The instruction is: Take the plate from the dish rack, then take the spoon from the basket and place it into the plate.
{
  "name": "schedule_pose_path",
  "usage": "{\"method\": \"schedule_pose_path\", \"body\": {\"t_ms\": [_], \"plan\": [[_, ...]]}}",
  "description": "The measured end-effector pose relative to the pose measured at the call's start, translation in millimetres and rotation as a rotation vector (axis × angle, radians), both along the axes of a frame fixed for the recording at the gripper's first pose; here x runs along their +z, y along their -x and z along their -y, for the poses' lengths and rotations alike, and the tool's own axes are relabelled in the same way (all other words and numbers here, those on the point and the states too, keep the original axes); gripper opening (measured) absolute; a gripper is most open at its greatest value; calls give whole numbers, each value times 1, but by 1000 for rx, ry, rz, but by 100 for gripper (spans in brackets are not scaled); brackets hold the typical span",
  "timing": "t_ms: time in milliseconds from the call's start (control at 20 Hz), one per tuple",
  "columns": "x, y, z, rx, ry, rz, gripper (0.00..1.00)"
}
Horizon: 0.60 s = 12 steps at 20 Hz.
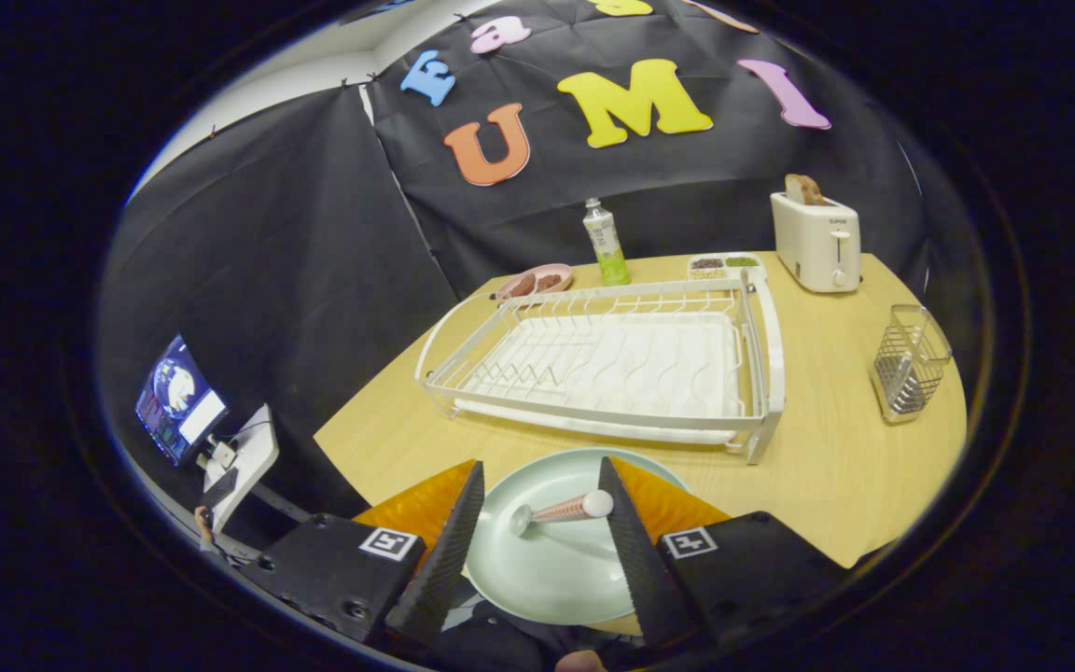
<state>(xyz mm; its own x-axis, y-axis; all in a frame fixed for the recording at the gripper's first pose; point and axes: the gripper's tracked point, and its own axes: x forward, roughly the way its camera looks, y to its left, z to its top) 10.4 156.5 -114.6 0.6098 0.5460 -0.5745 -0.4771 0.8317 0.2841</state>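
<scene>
1. Already the spoon [561,511] lies in the plate [547,569] on the table [817,485], between the gripper's [537,532] parted fingers, which grip nothing.
2. It looks light, stiff, and slippery; its handle is best for gripping.

The near rim of the plate [547,569] is hidden behind the fingers of the gripper [542,495], which are spread apart. The spoon [564,510] is partly covered by one finger. What fills the small tray [724,266] beyond the dish rack [761,373] cannot be made out.
</scene>
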Motion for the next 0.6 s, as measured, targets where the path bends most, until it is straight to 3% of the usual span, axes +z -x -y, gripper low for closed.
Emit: {"method": "schedule_pose_path", "body": {"t_ms": [350, 600], "plan": [[27, -4, 17, -81, -6, 127, 100], [56, 0, 33, -163, -4, 245, 100]]}}
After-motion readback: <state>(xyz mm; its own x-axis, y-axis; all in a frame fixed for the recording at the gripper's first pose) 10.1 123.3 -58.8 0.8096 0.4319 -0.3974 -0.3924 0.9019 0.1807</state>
